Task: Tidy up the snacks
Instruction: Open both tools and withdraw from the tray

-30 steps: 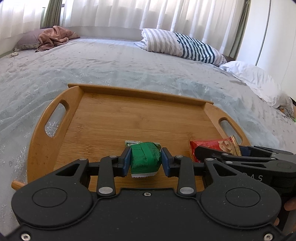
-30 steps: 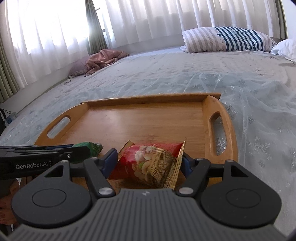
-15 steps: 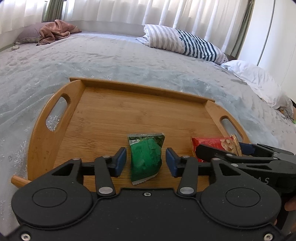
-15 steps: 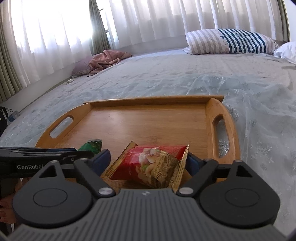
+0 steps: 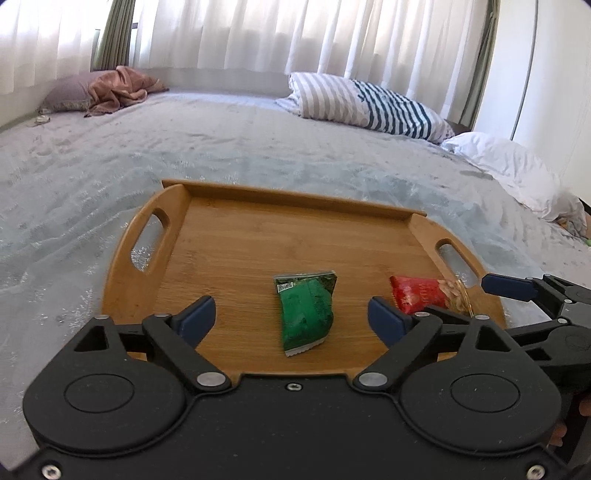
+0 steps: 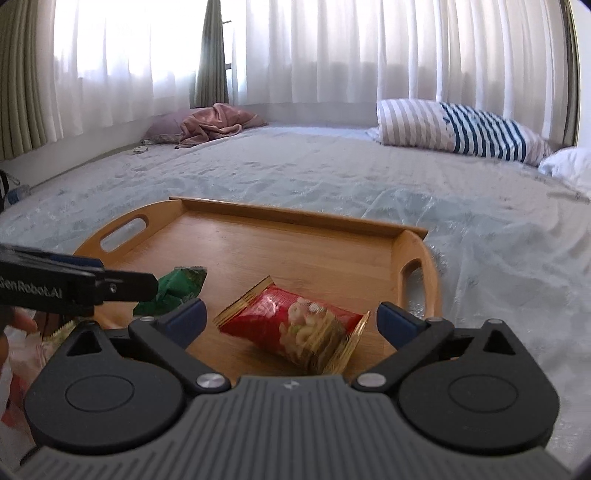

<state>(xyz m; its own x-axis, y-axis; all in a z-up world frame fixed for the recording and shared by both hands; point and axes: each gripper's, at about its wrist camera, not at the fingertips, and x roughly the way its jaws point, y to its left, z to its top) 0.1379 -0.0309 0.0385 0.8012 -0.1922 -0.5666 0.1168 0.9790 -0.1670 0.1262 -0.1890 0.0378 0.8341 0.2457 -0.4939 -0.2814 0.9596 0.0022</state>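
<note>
Nearest the lens, the left gripper (image 5: 291, 317) stands wide, its jaws having just been opening, and the green snack packet (image 5: 304, 314) lies free between the blue pads (image 5: 194, 319), touching neither. The right gripper (image 6: 290, 319) is likewise spread wide after just opening, and the red snack packet (image 6: 295, 328) rests loose between its pads, clear of both. Both packets lie flat on the near part of the wooden tray (image 5: 258, 243), the green one to the left of the red one and a little apart from it. Judging by the look, each is a light, puffy foil pouch: soft in the belly, crinkly, rather slippery, with contents that may crush under a hard squeeze. A hold is best taken across the narrow width of the pouch or on a crimped end seal, with a gentle close, since a thin pouch lying flat gives little to bite. Ahead of the tongs the tray floor is bare up to its far rail, with a cut-out handle on either side. Beyond the tray stretches the pale bedspread (image 5: 258, 147); further off, to the right, lie a striped pillow (image 5: 365, 101) and a white pillow (image 5: 513, 166), and far left a pink blanket (image 5: 118, 86) below the curtains (image 5: 295, 33).
</note>
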